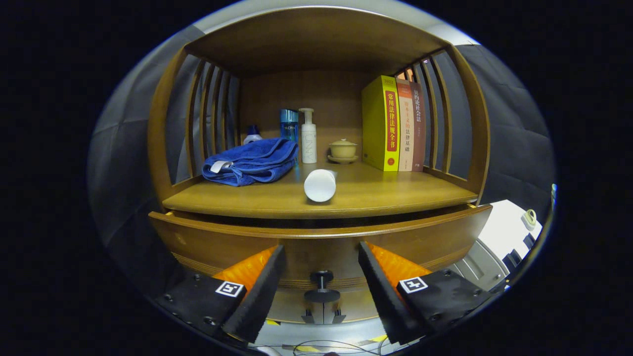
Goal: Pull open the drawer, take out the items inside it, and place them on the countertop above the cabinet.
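gripper (321,287) fingers wide apart, holding nothing, either side of drawer knob (322,286) | drawer (222,242) front behind knob, looks ajar; stiff wood, prob heavy, pull by knob | countertop (395,193) above knob: white tube (320,185), blue towel (247,161), books (390,126) at back

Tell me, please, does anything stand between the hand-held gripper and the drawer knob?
Nothing visible does. The hand-held gripper is open, and the drawer knob sits in the gap between its fingers, against the drawer front.
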Motion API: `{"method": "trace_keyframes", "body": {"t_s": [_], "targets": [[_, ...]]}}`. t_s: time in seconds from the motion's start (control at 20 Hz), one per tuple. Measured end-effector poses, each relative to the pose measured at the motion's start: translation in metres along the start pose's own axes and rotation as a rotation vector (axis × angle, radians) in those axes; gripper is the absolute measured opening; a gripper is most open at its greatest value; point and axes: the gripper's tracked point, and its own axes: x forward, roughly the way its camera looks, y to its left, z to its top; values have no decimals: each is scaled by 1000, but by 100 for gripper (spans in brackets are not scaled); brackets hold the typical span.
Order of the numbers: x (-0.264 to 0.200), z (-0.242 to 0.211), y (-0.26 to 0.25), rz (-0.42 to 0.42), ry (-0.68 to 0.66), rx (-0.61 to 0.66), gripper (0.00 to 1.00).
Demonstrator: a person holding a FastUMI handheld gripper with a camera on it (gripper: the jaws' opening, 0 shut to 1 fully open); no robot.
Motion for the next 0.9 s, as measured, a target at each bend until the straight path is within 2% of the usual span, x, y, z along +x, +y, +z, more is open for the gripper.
{"method": "trace_keyframes", "body": {"t_s": [0.55, 0.9], "targets": [[17, 0, -1, 7, -4, 25, 100], [-28, 25, -7, 10, -57, 29, 99]]}}
